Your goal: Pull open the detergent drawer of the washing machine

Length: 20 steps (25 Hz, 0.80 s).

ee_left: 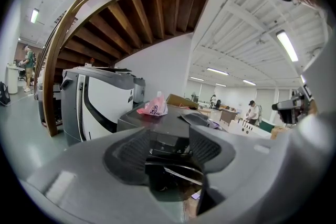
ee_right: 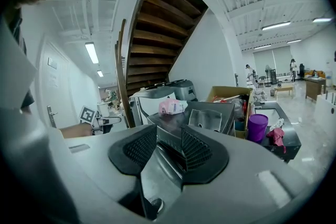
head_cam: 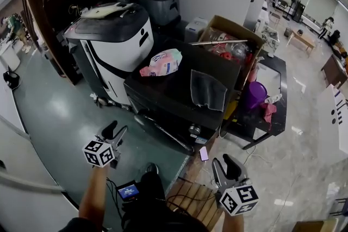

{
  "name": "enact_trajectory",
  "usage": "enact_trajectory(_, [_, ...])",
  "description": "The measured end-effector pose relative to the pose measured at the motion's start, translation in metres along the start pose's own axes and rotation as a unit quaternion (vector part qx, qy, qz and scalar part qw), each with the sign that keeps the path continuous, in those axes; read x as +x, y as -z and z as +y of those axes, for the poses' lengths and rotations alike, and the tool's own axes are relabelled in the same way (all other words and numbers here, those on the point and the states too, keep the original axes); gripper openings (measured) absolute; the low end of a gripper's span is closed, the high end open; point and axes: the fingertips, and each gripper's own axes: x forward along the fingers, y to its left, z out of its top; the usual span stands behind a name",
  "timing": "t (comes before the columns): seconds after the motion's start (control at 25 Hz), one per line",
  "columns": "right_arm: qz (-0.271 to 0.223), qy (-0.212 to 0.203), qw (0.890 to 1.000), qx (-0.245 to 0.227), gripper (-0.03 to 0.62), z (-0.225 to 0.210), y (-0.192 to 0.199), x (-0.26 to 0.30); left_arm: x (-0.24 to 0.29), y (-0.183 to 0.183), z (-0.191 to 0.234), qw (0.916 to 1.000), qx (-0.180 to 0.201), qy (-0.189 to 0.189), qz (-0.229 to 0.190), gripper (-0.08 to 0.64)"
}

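Both tools hung short of the washing machine (head_cam: pixel 179 89): left tool (head_cam: pixel 118 127) and right tool (head_cam: pixel 222 160) slightly parted, empty. The detergent drawer (ee_left: pixel 164 140), on its upper front, looked unopened; reaching, gripping and pulling all remained.

The washing machine (head_cam: pixel 171 89) has a dark casing with a dull sheen. The grey cloth (head_cam: pixel 208 89) looks soft and matt, the pink pouch (head_cam: pixel 163 62) glossy plastic. The box (head_cam: pixel 228 25) is plain brown cardboard. The green floor (head_cam: pixel 49 111) is smooth and reflective. The stair beams (ee_left: pixel 131 13) are dark wood.
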Motion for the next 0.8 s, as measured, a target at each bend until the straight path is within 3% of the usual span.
enact_trajectory(0.8, [0.035,0.023,0.999,0.003,0.129,-0.018,0.013,0.022,0.084,0.029,0.049,0.9993,-0.026,0.006,0.027,0.262])
